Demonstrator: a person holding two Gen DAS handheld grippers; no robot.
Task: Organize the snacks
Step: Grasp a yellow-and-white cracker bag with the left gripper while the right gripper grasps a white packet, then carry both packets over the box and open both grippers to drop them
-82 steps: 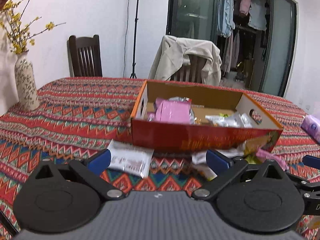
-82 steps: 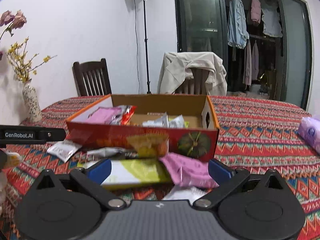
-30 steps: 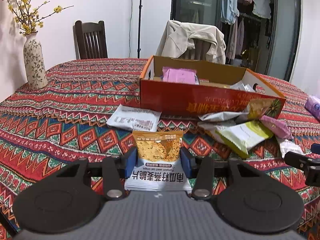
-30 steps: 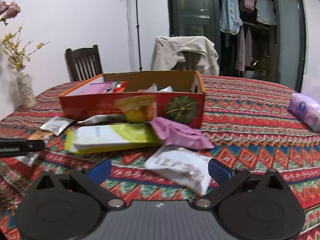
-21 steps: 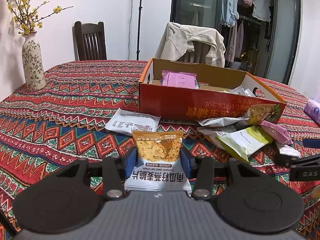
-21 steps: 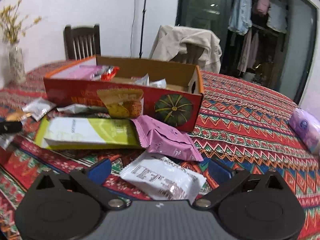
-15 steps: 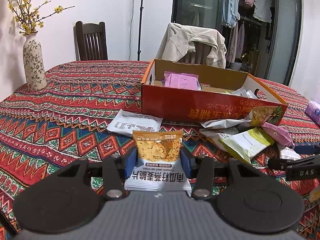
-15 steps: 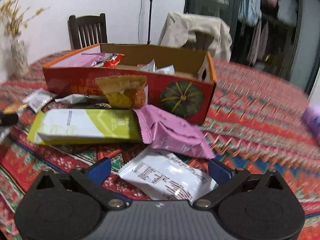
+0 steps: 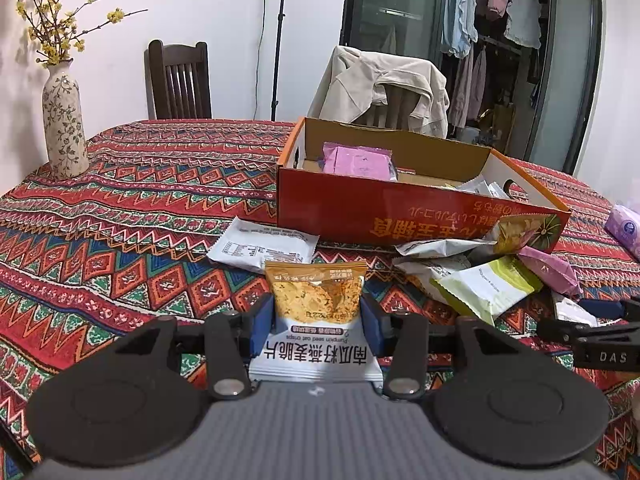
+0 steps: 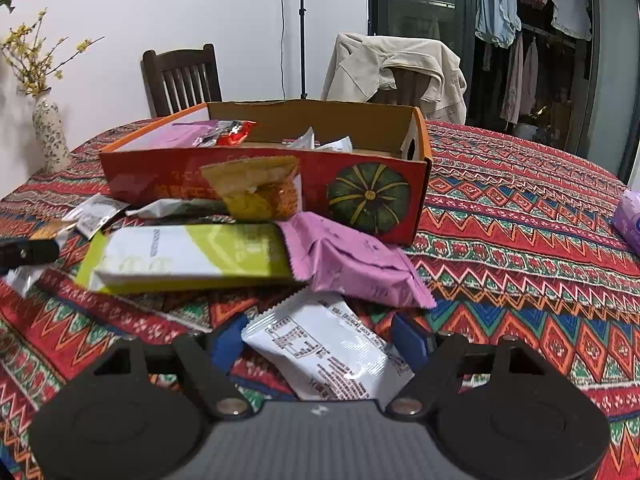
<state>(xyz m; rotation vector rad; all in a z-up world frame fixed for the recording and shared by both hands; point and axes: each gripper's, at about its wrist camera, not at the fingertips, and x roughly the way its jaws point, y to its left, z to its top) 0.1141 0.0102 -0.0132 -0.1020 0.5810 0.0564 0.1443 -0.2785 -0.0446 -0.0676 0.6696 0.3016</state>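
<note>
My left gripper is shut on an orange and white pumpkin-seed crisp packet, held above the tablecloth in front of the red cardboard box. The box holds a pink packet and other snacks. My right gripper has its jaws around a white snack packet lying on the cloth, half closed, touching its edges. Beyond it lie a pink packet, a long green and white packet and an orange packet leaning on the box.
A white packet lies left of the box. A flower vase stands far left. A purple tissue pack lies at the right. Two chairs, one with a jacket, stand behind the table.
My right gripper has dropped towards the white packet and its jaws have narrowed around it. My left gripper, shut on the orange packet since a second ago, has barely moved.
</note>
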